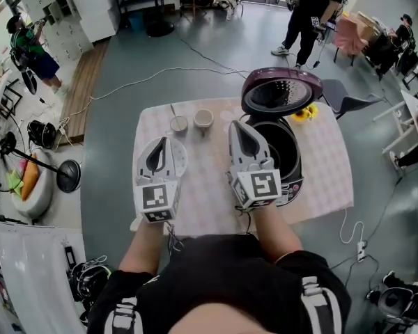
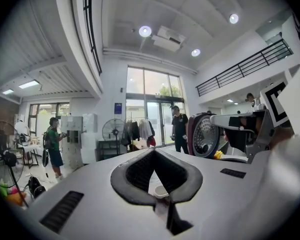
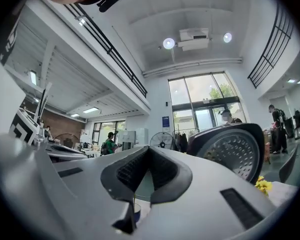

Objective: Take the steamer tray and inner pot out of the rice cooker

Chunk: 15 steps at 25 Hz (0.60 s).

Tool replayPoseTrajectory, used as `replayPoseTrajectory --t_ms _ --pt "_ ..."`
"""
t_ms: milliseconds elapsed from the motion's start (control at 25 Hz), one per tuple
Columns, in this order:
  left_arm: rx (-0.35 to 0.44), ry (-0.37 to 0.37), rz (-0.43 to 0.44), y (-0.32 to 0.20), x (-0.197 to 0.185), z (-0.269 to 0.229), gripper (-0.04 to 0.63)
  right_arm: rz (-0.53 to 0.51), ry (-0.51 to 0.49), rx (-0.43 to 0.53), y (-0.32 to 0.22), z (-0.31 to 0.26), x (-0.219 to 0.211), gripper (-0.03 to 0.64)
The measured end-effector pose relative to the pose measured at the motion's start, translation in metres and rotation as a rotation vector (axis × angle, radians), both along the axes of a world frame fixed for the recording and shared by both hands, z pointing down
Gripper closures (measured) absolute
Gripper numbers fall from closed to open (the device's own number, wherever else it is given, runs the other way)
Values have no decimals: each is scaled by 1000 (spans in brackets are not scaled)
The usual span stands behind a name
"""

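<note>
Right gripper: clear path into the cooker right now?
Probably yes: the lid stands open and the cooker mouth lies bare just beside the right gripper, nothing between. Its jaws are shut and empty, though.

Grey floor point(image 1: 216, 40) spreading around a cloth-covered counter point(image 1: 327, 165), a cable point(image 1: 167, 73) trailing across it, tall windows point(image 2: 149, 91) glowing with daylight, round ceiling lights point(image 2: 145, 31) shining, a pedestal fan point(image 2: 113, 129) standing nearby.

The person wears a black top point(image 1: 223, 270) with short sleeves point(image 1: 122, 305) that have white stripes on them. The left gripper point(image 1: 160, 142) and the right gripper point(image 1: 240, 125) are both light grey and smooth, with black bumpy pads point(image 2: 137, 171) inside. Each one has a white cube point(image 1: 157, 199) at the back with black square marks. Thin dark wires point(image 1: 173, 236) hang under the cubes.
</note>
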<state>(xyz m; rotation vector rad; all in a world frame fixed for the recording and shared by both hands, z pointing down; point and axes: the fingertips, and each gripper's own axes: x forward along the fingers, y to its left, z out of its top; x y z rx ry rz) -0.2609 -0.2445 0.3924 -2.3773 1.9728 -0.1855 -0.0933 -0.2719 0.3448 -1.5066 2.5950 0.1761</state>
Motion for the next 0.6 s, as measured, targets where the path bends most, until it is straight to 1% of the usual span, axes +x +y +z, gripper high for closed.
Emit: replayPoseTrajectory --t_ms 120,240,320,480,600 --pt "9 -2 28 -2 42 -8 592 43 1 0 4 -5 48 617" --pt "41 -53 64 -4 86 -14 591 93 5 -14 5 -4 94 617" --pt "61 -73 86 -2 114 -17 591 121 3 -26 7 -3 123 617" --pt "70 -72 123 0 169 -21 591 172 -2 -29 13 -3 184 617" --pt "65 -83 134 -3 205 -18 591 189 -4 -30 11 -1 225 617"
